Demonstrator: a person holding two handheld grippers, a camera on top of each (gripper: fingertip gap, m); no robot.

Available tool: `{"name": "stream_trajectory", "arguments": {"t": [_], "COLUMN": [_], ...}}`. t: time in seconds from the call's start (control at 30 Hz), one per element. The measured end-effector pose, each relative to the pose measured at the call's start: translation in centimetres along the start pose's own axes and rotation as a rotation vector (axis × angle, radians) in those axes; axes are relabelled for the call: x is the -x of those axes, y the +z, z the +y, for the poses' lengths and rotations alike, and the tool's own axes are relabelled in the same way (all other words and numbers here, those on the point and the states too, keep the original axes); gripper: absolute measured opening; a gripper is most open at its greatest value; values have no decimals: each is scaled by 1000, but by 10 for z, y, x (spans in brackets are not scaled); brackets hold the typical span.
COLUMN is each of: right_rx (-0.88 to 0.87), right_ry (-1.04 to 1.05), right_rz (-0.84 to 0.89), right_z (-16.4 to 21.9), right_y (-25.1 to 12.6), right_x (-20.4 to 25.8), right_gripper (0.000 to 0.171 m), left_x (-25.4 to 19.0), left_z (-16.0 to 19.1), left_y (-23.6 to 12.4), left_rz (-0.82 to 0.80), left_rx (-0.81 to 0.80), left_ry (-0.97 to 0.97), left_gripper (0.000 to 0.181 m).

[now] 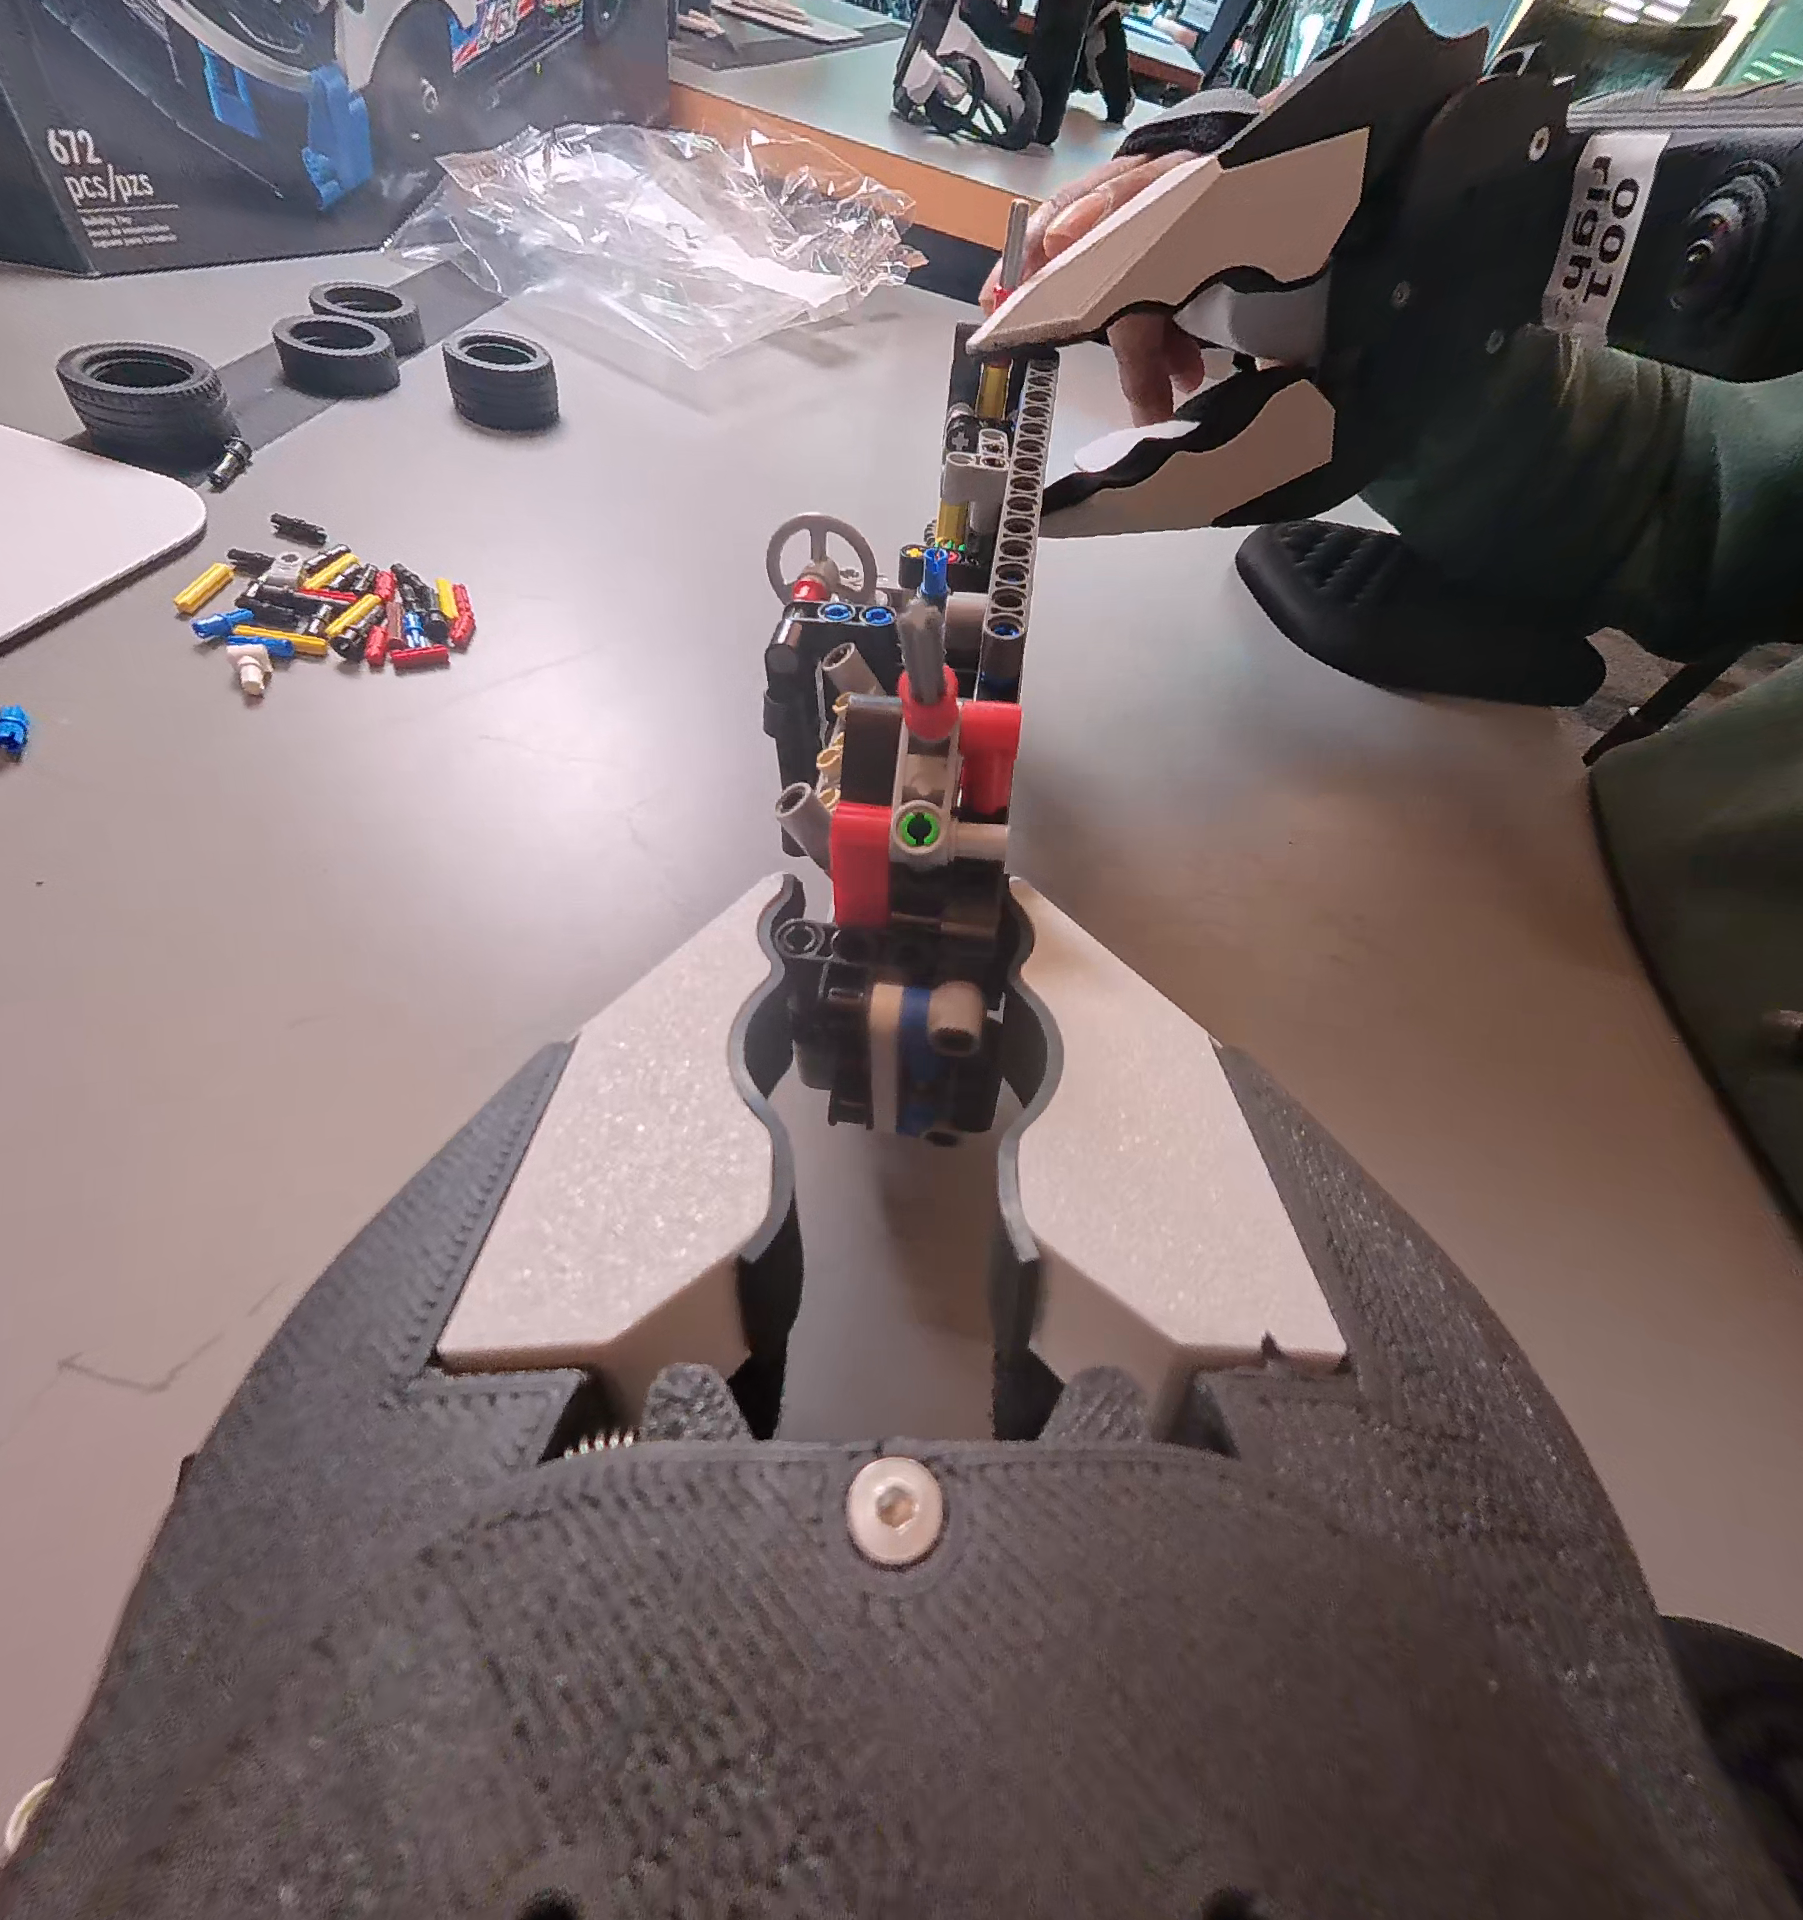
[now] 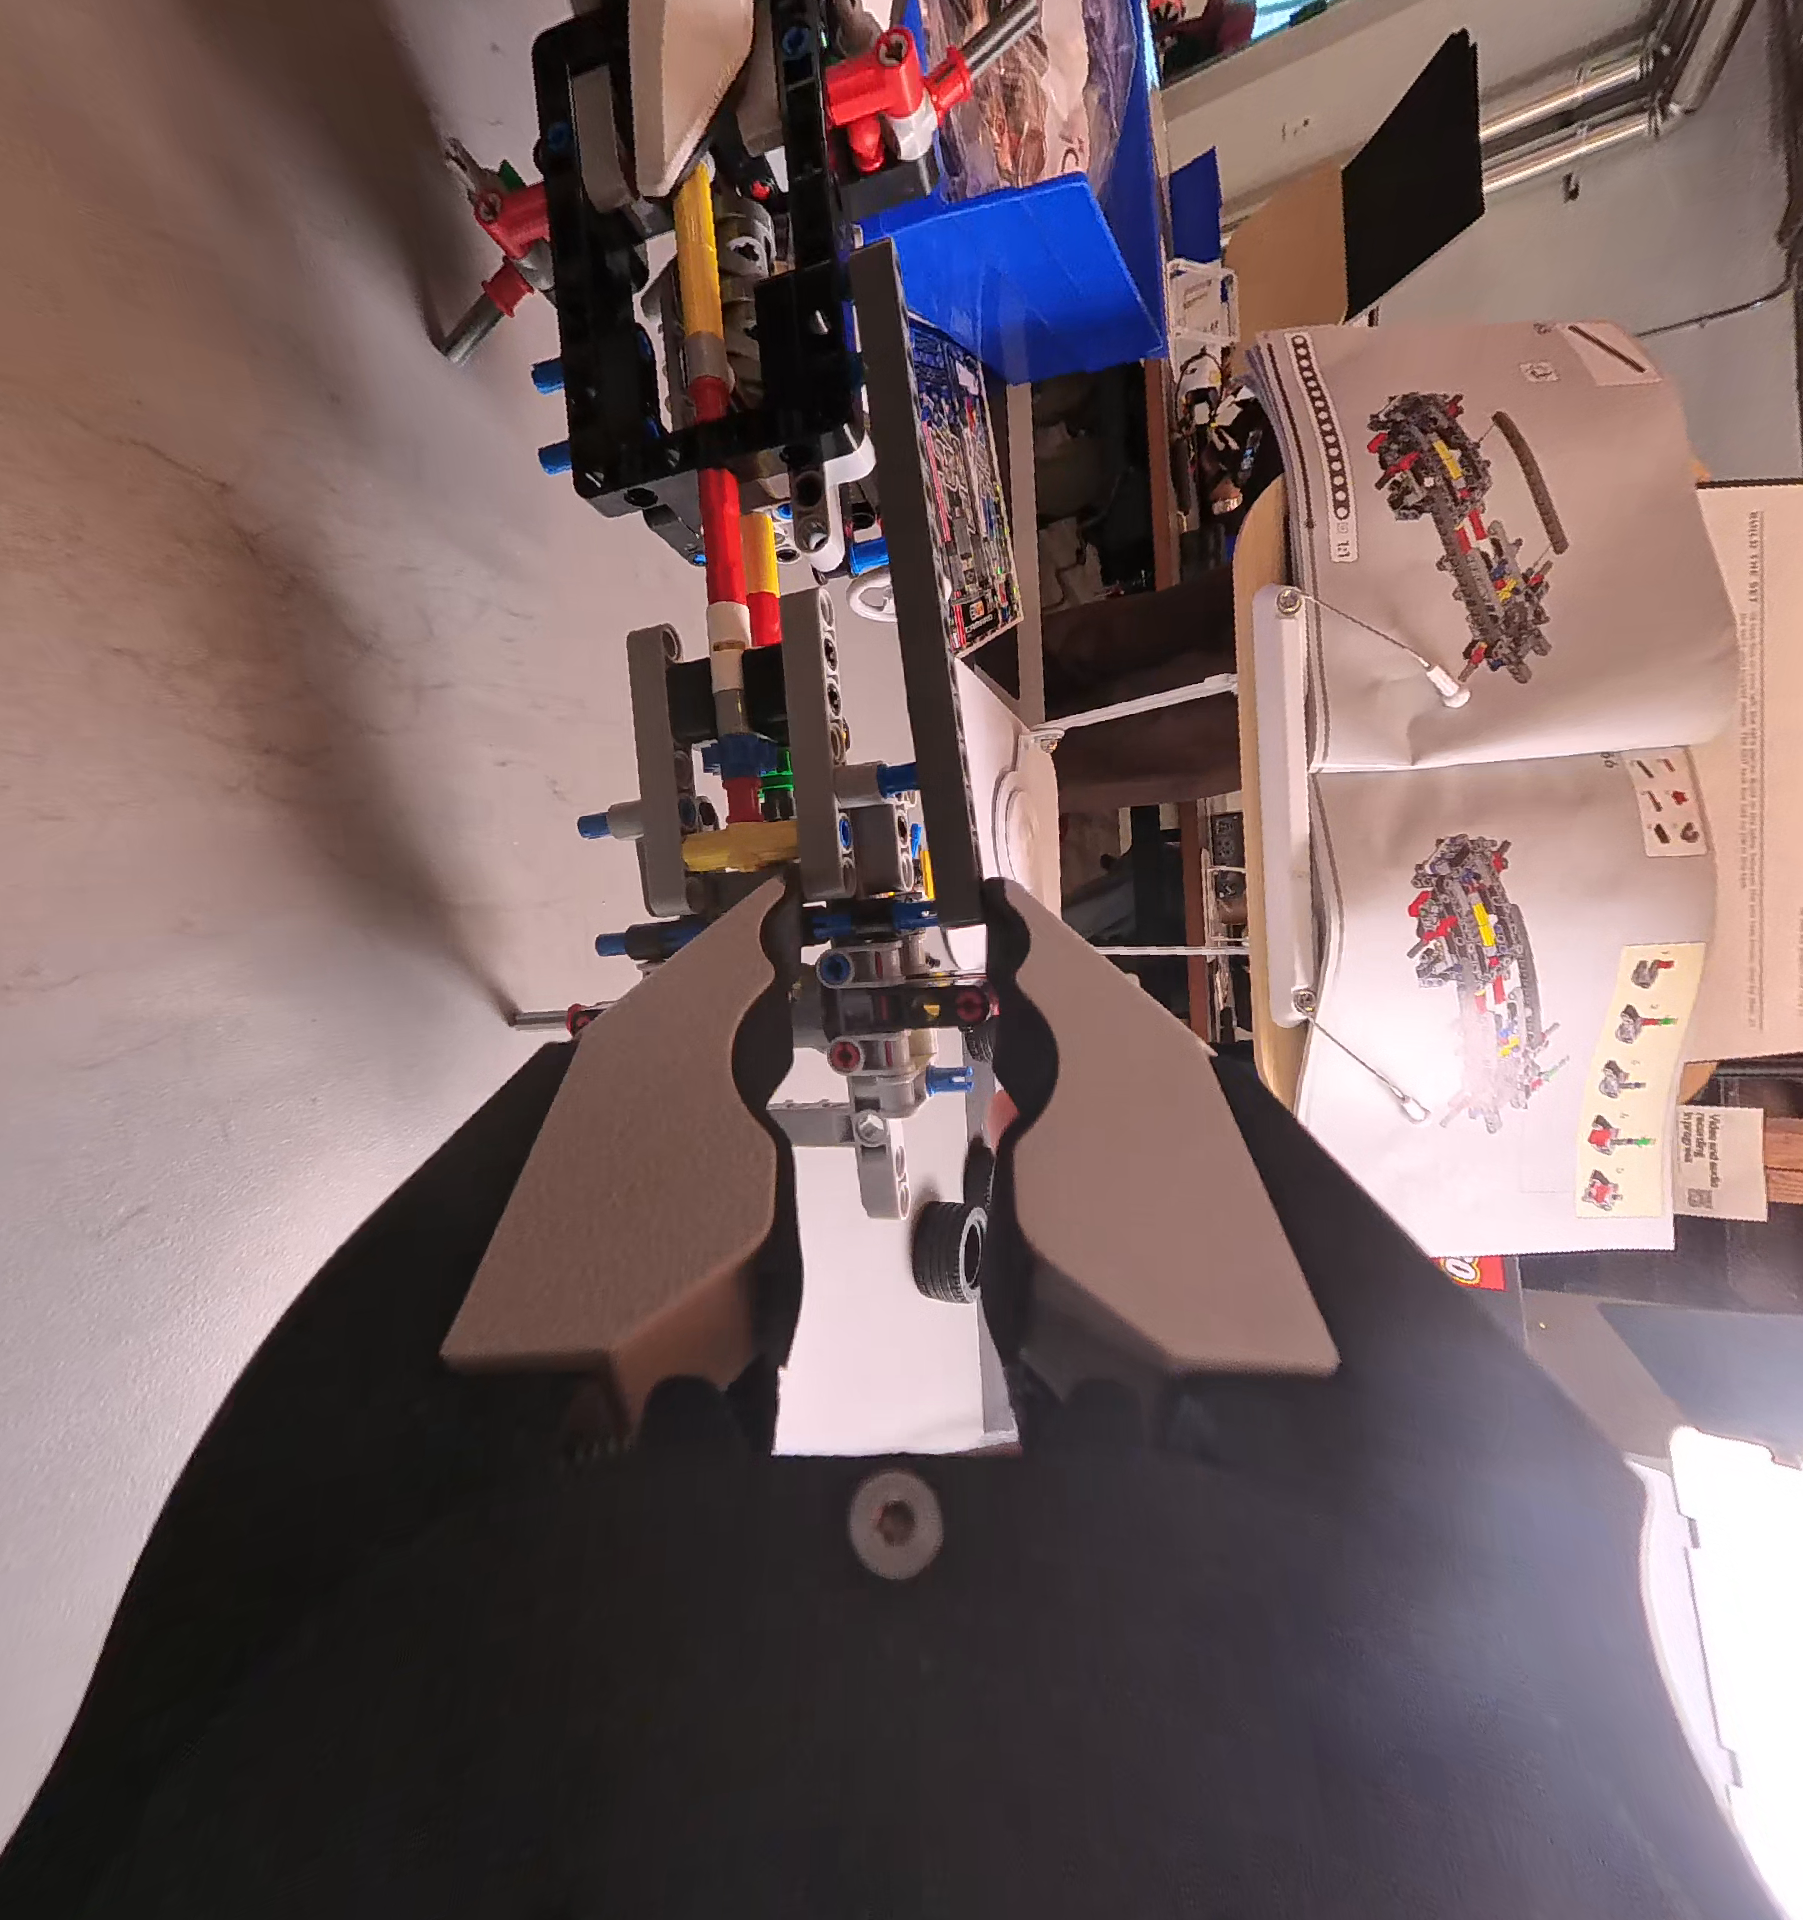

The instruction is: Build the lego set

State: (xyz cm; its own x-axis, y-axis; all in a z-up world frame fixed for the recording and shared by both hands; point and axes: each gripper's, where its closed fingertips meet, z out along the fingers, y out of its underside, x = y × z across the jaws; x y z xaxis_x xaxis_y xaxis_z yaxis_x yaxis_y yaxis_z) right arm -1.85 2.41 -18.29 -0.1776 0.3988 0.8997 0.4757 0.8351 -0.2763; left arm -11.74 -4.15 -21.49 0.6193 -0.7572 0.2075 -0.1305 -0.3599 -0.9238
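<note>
Both pairs of jaws are closed partway onto the same lego chassis (image 1: 918, 790), one at each end. The left gripper (image 1: 902, 914) clamps the near end, where black, red and grey pieces sit between its fingertips. The right gripper (image 1: 1011, 426), far and to the right, pinches the far end of the long grey beam (image 1: 1022, 488), one finger on top and one below; in its own view the right gripper (image 2: 892, 914) closes on the beam (image 2: 923, 582) and the pieces beside it. The chassis is held on its edge just above the grey table (image 1: 461, 987); whether it touches the surface cannot be told, since the fingers hide its underside. A grey steering wheel (image 1: 822, 545) shows on its left.

Four black tyres (image 1: 144, 395) lie far left, near a heap of small pins (image 1: 331, 608) too jumbled to count, with one blue pin (image 1: 10, 729) apart on the left. A crumpled clear bag (image 1: 658, 234) lies beyond, and the set's box (image 1: 253, 114) is cut off at the top edge. An open instruction booklet (image 2: 1499, 790) shows in the right wrist view, its drawings too small to read.
</note>
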Motion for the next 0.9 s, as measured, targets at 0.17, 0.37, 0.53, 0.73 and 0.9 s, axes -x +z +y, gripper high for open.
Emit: {"name": "stream_trajectory", "arguments": {"t": [0.17,0.37,0.53,0.73,0.9], "right_rx": [-6,-10,4,11,16], "right_ry": [-5,-30,-52,-50,-42], "right_rz": [4,3,-1,17,31], "right_z": [-1,-1,-1,-1,0], "right_y": [-1,-2,-4,-3,-2], "right_x": [0,0,1,0,-1], "right_gripper": [32,31,31,30,30], "left_x": [0,-1,-2,-1,-2], "left_z": [0,0,0,0,0], "left_y": [0,0,1,1,1], "left_rz": [1,1,2,-7,-29], "left_rx": [-2,0,3,1,-5], "left_ry": [-3,-1,-3,-13,-18], "left_gripper": [35,35,35,35,35]}}
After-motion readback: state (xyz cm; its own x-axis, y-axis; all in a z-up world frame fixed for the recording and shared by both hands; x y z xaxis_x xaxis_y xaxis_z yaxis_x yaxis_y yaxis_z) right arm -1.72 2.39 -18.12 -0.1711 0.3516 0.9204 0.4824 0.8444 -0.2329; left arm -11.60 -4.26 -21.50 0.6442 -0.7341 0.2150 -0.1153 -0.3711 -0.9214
